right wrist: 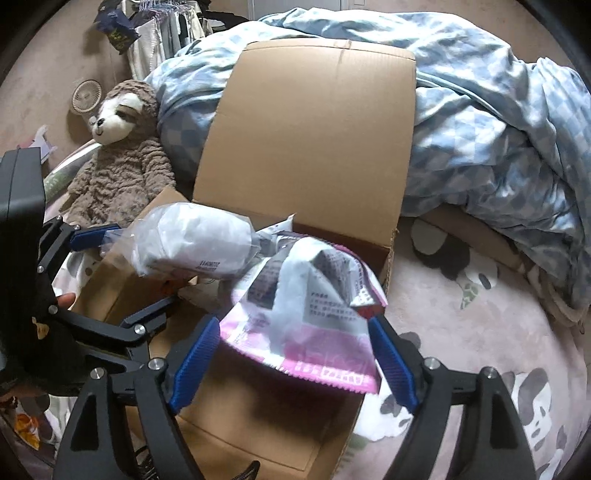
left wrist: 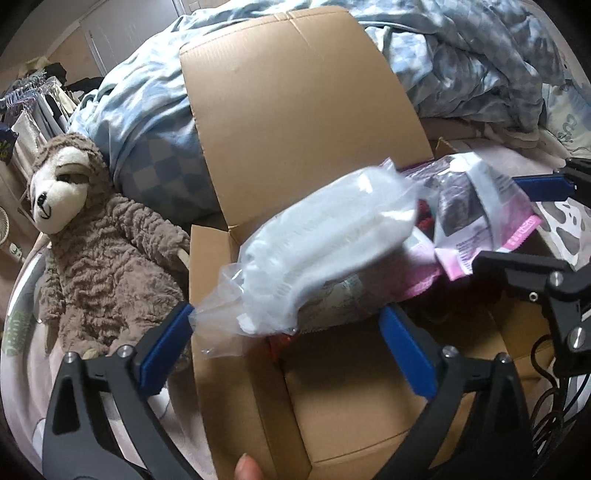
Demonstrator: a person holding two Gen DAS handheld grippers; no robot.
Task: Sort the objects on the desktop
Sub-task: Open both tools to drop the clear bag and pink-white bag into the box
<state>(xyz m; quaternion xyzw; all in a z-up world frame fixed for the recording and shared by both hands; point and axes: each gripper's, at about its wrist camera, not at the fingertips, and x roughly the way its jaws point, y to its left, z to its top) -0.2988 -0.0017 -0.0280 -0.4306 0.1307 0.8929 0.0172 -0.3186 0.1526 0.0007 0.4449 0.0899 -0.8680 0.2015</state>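
Note:
An open cardboard box stands on a bed. A clear plastic bag of white items lies over the box opening, between the wide-spread blue fingers of my left gripper, which is open. A pink and white printed pouch hangs over the box's right side, between the blue fingers of my right gripper, which is open. The fingers are close to the pouch's edges without clamping it. The pouch and bag look blurred.
A brown plush sloth lies left of the box. A blue checked duvet is heaped behind and to the right. The pink patterned sheet lies right of the box. A small fan and hanging clothes are at far left.

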